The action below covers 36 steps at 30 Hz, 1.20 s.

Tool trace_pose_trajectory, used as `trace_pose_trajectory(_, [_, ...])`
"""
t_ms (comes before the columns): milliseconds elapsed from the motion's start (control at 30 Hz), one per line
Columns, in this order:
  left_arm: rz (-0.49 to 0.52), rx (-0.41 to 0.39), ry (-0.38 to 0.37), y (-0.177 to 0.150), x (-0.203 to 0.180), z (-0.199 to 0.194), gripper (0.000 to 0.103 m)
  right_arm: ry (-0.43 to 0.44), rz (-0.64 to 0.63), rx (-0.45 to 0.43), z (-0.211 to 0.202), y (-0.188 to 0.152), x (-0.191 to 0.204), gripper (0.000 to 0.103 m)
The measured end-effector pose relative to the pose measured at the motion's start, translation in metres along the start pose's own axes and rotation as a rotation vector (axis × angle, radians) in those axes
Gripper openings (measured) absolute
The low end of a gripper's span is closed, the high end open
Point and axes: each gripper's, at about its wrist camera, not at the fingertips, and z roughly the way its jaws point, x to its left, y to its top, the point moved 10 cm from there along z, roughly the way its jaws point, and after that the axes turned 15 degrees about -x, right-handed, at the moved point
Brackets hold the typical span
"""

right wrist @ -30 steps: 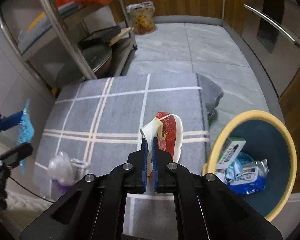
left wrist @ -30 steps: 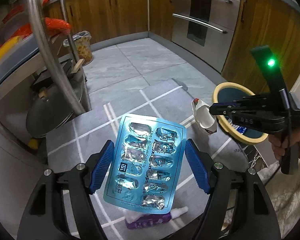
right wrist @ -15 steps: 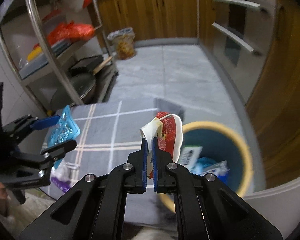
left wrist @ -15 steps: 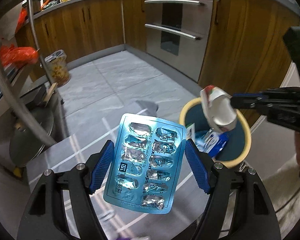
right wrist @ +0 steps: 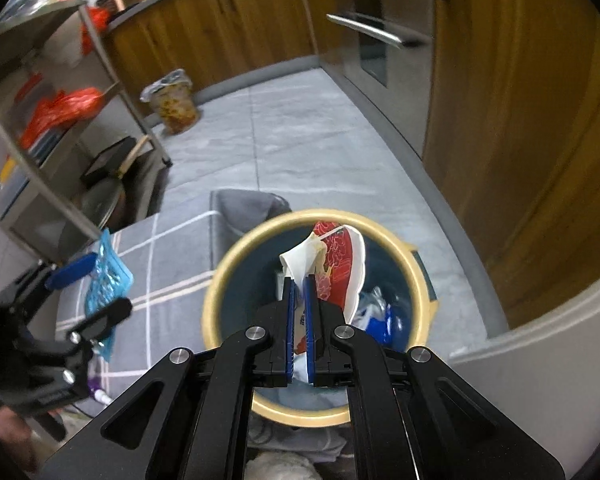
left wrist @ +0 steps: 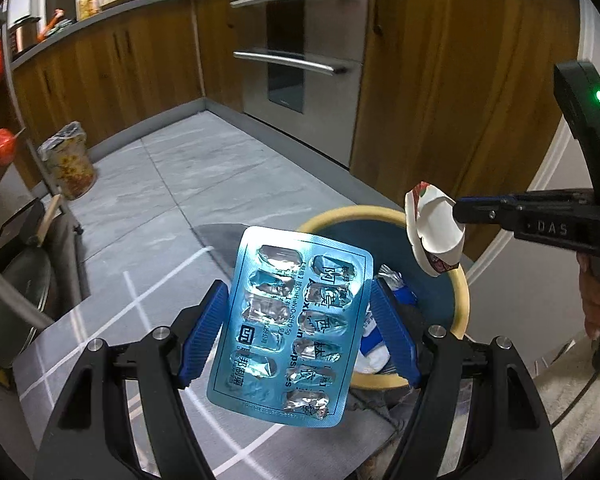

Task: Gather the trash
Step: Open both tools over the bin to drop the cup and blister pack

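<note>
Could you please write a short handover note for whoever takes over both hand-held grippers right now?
Left hand-held gripper: clamped on the blue foil blister pack, held near the bin, not yet over it.
Right hand-held gripper: shut on the crushed red-and-white paper cup, above the bin's opening.
Round yellow-rimmed blue trash bin: already holds several wrappers.
Left to do: release the cup, then the pack; a purple item lies on the grey checked mat.

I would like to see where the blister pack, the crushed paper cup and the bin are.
blister pack (left wrist: 288, 332): left wrist view, on the middle of its foil face.
crushed paper cup (right wrist: 340, 264): right wrist view, on its red printed side.
bin (right wrist: 220, 280): right wrist view, on its yellow rim.
</note>
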Motion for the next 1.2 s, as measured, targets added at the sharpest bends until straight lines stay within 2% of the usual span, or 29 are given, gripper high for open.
trace_pose_trajectory(167, [0.018, 0.028, -0.01, -0.009, -0.016, 0.028, 0.072, -0.028, 0.012, 0.05, 0.014, -0.013, -0.018, 0.006])
trace_pose_trajectory(367, [0.001, 0.026, -0.007, -0.012, -0.026, 0.05, 0.072, -0.03, 0.016, 0.047, 0.018, -0.011, -0.021, 0.006])
trace_pose_trajectory(667, [0.02, 0.019, -0.028, -0.017, -0.037, 0.062, 0.073, -0.065, 0.052, 0.04, 0.018, -0.011, -0.038, 0.006])
trace_pose_trajectory(733, [0.013, 0.018, -0.035, -0.016, -0.037, 0.063, 0.075, -0.073, 0.055, 0.041, 0.019, -0.01, -0.04, 0.006])
trace_pose_trajectory(767, [0.013, 0.014, -0.035, -0.015, -0.037, 0.062, 0.079, -0.074, 0.055, 0.038, 0.02, -0.01, -0.04, 0.006])
trace_pose_trajectory(833, [0.018, 0.005, -0.027, -0.013, -0.036, 0.059, 0.081, -0.075, 0.056, 0.028, 0.019, -0.008, -0.039, 0.014])
trace_pose_trajectory(900, [0.016, 0.0, -0.028, -0.012, -0.036, 0.057, 0.082, -0.069, 0.061, 0.015, 0.018, -0.005, -0.037, 0.034])
trace_pose_trajectory(1033, [0.007, -0.015, -0.011, -0.009, -0.028, 0.046, 0.088, -0.064, 0.057, -0.011, 0.013, 0.0, -0.032, 0.046])
trace_pose_trajectory(1200, [0.004, -0.033, 0.023, -0.007, -0.012, 0.027, 0.092, -0.056, 0.066, -0.057, 0.004, 0.007, -0.024, 0.07])
